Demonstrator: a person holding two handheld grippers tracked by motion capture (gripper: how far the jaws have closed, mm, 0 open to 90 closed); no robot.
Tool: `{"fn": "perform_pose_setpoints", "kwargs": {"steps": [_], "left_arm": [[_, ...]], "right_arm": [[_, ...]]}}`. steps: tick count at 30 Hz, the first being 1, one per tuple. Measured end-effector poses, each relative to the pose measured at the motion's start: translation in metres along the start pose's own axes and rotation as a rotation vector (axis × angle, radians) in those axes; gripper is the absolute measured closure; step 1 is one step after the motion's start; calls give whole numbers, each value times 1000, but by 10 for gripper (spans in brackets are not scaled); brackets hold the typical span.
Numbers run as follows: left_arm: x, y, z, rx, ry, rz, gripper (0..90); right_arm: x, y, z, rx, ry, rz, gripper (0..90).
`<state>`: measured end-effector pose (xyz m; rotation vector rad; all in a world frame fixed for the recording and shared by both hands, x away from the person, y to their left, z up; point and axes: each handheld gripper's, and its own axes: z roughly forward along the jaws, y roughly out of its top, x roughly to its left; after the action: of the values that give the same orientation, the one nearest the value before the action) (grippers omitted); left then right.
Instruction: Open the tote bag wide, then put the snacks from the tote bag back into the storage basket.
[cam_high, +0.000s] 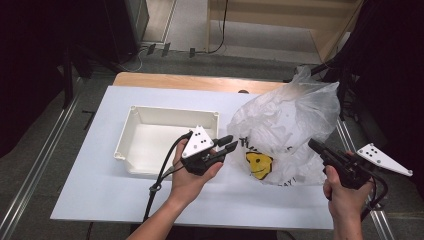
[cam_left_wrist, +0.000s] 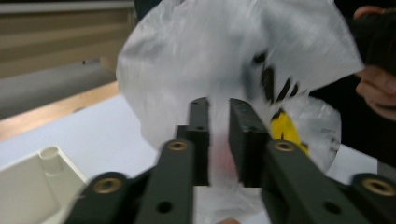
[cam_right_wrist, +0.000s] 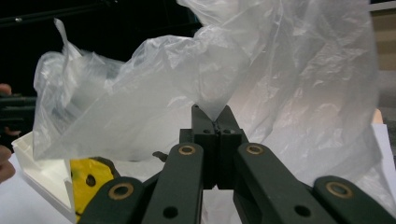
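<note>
A crumpled clear plastic bag (cam_high: 285, 115) with a yellow smiley print (cam_high: 259, 165) stands on the white tabletop (cam_high: 110, 185), right of centre. My right gripper (cam_high: 313, 145) is at the bag's lower right side. In the right gripper view it (cam_right_wrist: 215, 114) is shut on a pinched fold of the bag (cam_right_wrist: 280, 70). My left gripper (cam_high: 226, 143) lies level at the bag's left edge. In the left gripper view its jaws (cam_left_wrist: 218, 105) stand a narrow gap apart, with the blurred bag (cam_left_wrist: 210, 56) just beyond the tips. Whether film lies between them I cannot tell.
An empty white plastic tray (cam_high: 165, 112) sits left of the bag, its rim beside my left hand (cam_high: 192, 175). A wooden strip (cam_high: 190, 82) runs along the table's far edge. Metal rails (cam_high: 35, 170) flank the table on the floor.
</note>
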<state>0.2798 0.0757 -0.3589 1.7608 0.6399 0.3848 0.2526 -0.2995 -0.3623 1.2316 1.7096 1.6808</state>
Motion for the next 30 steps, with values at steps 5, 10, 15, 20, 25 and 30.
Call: {"fn": "perform_pose_setpoints", "kwargs": {"steps": [5,10,15,20,25,30], "left_arm": [[1,-12,12,59,-34,-48,900],[-1,-23,23,120,-42,-60,900],[-1,-32,22,104,-55,-89,801],[-3,-21,11,18,-22,-55,417],[-2,-2,3,-55,-13,-40,176],[-10,14,15,-45,14,-36,135]], "right_arm": [[-4,-3,-1,2,-14,-4,900],[-7,-7,0,15,-25,5,900],[-8,-15,6,48,-27,2,900],[-7,-19,9,64,-24,0,900],[-6,-23,12,79,-19,2,900],[-3,-28,17,107,-9,-23,900]]}}
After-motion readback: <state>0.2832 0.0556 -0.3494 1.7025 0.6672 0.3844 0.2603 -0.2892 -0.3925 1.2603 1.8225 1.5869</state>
